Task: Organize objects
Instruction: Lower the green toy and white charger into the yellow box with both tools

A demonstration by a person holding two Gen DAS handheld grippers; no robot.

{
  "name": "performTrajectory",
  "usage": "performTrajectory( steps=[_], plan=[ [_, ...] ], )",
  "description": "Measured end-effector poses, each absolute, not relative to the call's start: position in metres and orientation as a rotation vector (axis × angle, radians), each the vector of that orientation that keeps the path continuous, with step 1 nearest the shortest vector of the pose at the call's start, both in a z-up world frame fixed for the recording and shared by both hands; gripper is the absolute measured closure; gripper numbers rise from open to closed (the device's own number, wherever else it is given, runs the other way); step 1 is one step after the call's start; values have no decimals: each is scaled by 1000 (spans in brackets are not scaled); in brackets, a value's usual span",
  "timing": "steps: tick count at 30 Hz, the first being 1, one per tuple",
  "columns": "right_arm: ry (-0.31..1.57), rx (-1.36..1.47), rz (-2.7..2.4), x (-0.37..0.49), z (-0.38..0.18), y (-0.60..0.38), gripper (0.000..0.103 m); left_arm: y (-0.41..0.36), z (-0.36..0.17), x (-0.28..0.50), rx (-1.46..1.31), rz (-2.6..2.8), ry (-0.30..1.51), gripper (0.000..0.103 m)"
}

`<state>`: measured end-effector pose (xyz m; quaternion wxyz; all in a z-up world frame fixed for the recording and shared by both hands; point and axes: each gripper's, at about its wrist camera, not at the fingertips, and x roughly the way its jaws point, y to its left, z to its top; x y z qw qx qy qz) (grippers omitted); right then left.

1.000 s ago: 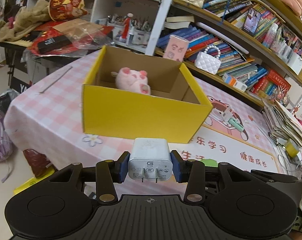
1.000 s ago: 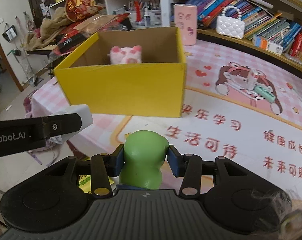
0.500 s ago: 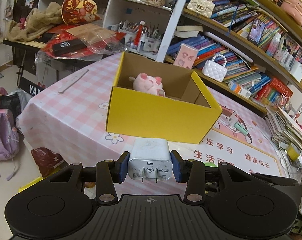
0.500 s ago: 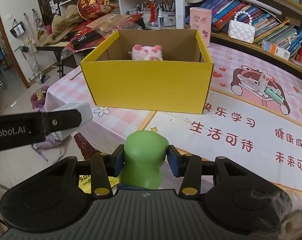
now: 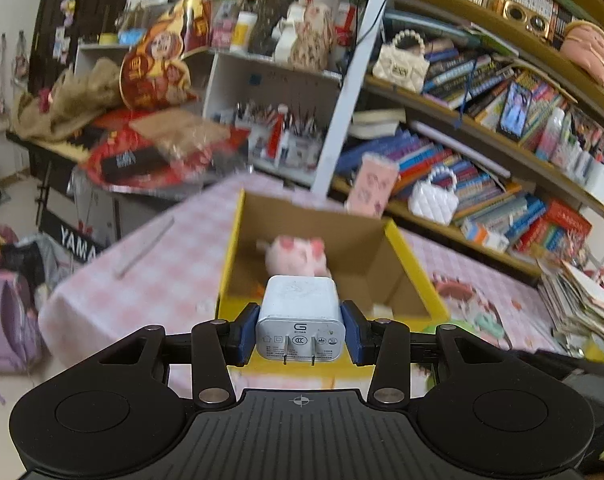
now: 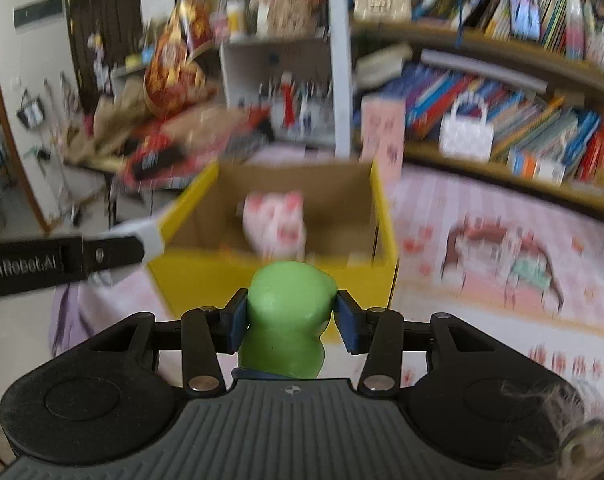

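The left gripper (image 5: 299, 330) is clamped on a white USB wall charger (image 5: 299, 316), its blue pads pressed on the two flat side faces with the prongs pointing back toward the camera. This is a small, rigid plastic block, probably light and not fragile, though its smooth shell could slip, so the broad flat sides look like the right place to hold it. Ahead and below stands the open yellow cardboard box (image 5: 416, 270) on the pink checked tablecloth (image 5: 169, 256), with a pink plush pig (image 5: 295, 256) already lying inside. The right gripper (image 6: 289, 320) is closed on a green pear-shaped toy (image 6: 287, 320), gripped across its wider upper bulge. It looks light and smooth; whether it is soft cannot be told, and its rounded sides give the pads less purchase than the charger's.
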<state>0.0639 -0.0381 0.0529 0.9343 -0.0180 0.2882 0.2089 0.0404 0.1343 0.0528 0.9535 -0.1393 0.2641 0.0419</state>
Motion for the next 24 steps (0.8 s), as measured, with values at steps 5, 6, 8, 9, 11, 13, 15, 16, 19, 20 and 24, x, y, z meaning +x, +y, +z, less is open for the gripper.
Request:
performTrajectory(
  steps=[5,6,8,9,11,13,15,16,19,20,24],
  plan=[
    [512,-63,417,107,64,-33,60,135,52,80,-261,114,537,61],
    [516,-69,415,116,62,-31,60,135,48,89,-264,119,546,61],
    [531,-89,418,135,56,-27,60,134,42,103,-261,132,562,61],
    [539,-99,422,143,52,-25,60,133,39,110,-260,138,572,61],
    [561,-121,439,158,44,-22,60,132,31,122,-260,154,596,61],
    [576,-146,465,171,36,-18,60,130,24,132,-254,168,618,61],
    [588,-162,497,177,29,-12,60,129,18,140,-247,179,635,61],
    [594,-178,514,180,25,-8,60,129,15,145,-241,187,647,61],
    [622,-211,554,189,14,-1,60,129,9,153,-232,212,670,61],
    [633,-223,563,190,10,2,60,130,7,156,-231,221,677,61],
    [683,-250,594,200,-2,7,60,131,0,161,-228,246,707,61]
  ],
)
